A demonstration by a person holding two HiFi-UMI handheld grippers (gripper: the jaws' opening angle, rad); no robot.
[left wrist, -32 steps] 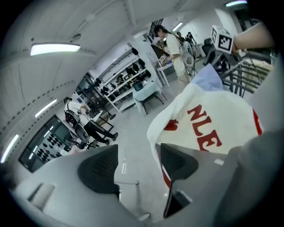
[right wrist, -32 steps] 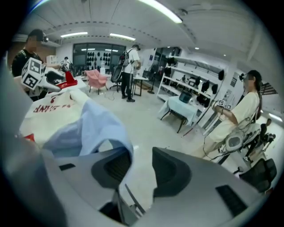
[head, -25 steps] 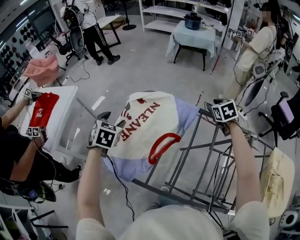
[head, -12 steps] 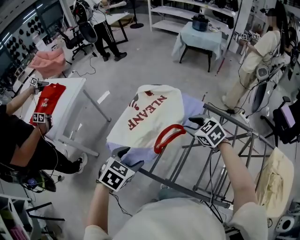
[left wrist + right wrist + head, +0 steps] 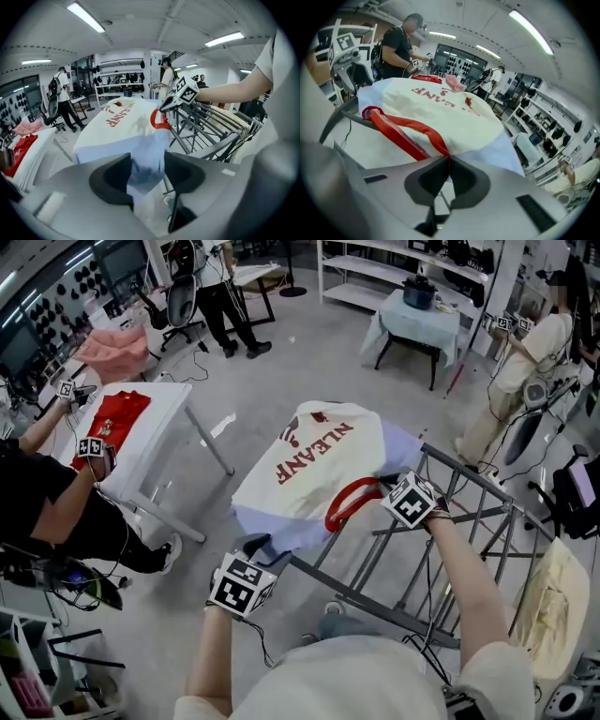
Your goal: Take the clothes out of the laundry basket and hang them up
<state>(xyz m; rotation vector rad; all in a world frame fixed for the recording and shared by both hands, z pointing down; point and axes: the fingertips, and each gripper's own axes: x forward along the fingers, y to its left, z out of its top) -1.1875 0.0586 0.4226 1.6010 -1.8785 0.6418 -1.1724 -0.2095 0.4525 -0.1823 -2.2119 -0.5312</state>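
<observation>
Right claw (image 5: 447, 165) clamps the red collar (image 5: 403, 131) of a cream-and-blue T-shirt (image 5: 309, 460) on a grey metal rack (image 5: 375, 601). Left claw (image 5: 146, 171) is closing around its blue sleeve (image 5: 147, 152).

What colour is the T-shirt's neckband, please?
The neckband is red, clearest in the right gripper view.

red letters (image 5: 314, 452) on the cream shirt (image 5: 328, 486) read roughly "nleanf".

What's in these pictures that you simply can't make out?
- Head view: the drying rack's upper bars, hidden under the T-shirt.
- Every view: the T-shirt's red lettering, creased and too small to read whole.
- Head view: what the dark pot holds, too far away and too small.
- The laundry basket: outside every frame.
</observation>
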